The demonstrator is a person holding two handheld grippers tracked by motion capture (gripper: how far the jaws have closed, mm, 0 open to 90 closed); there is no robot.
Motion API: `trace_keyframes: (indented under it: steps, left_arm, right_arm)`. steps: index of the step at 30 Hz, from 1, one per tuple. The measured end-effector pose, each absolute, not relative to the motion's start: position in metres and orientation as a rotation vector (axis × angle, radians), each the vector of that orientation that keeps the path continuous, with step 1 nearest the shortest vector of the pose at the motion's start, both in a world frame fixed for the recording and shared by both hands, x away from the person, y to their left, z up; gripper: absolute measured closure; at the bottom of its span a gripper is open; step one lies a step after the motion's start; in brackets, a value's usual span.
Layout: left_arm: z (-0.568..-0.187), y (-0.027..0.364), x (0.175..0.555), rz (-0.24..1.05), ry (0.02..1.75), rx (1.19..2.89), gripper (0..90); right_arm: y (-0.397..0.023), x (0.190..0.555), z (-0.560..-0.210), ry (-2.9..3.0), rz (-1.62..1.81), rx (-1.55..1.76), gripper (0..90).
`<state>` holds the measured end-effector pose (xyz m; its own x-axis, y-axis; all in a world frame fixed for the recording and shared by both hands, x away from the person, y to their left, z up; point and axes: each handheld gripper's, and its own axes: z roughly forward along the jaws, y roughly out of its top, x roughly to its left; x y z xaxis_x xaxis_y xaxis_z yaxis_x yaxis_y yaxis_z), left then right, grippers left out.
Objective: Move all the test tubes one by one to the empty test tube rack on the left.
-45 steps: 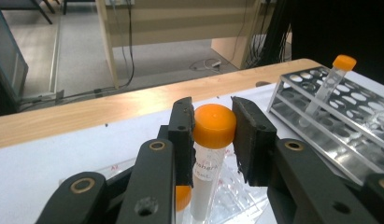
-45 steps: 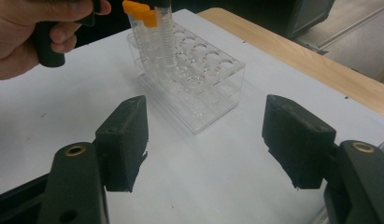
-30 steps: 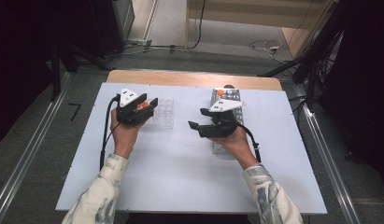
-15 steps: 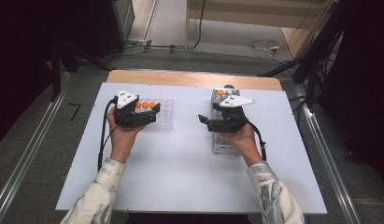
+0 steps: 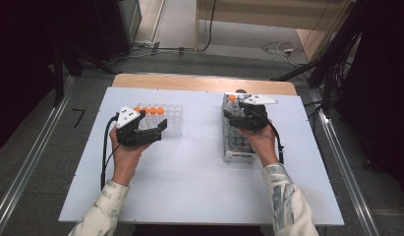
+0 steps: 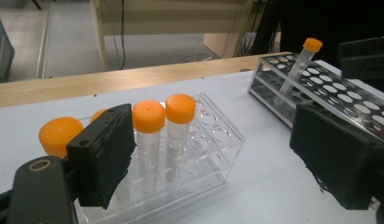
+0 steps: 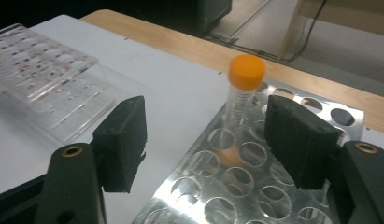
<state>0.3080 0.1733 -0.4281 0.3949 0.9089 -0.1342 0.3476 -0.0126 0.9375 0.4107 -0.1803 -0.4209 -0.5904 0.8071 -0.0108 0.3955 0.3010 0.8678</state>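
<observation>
This looks like a lab bench set up for recording. Orange-capped sample tubes stand in a clear plastic rack, beside a perforated metal tube rack (one tube in it). Cables trail over the grey floor behind the white table.

No readable text, label, brand, number or sign is being shown; only faint reddish markings, too blurred to be read, are being displayed on the clear plastic tube rack.
</observation>
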Motion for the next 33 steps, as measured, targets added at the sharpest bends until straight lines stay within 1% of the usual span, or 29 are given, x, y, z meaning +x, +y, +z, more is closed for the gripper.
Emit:
trace_keyframes:
  steps: [6,14,19,22,24,30,33]
  left_arm:
    - [-0.423,0.175,0.302,0.646,1.135,1.558,14.8]
    - [-0.421,0.174,0.300,0.634,1.126,1.551,15.0]
    - [-0.421,0.173,0.299,0.633,1.125,1.553,15.2]
    - [-0.421,0.175,0.300,0.635,1.128,1.554,15.3]
    - [-0.422,0.176,0.300,0.635,1.132,1.553,15.3]
    - [-0.422,0.176,0.300,0.633,1.135,1.556,15.4]
    - [-0.423,0.176,0.301,0.630,1.136,1.557,15.4]
  right_arm:
    - [-0.180,0.425,-0.420,2.139,1.155,1.096,33.9]
    - [-0.177,0.443,-0.422,2.182,1.111,1.112,44.0]
    - [-0.170,0.452,-0.425,2.223,1.074,1.107,47.5]
    - [-0.166,0.457,-0.428,2.259,1.041,1.108,51.1]
    - [-0.164,0.460,-0.429,2.267,1.029,1.120,54.0]
    - [-0.164,0.466,-0.431,2.267,1.008,1.147,67.7]
    - [-0.165,0.466,-0.431,2.262,1.012,1.157,70.8]
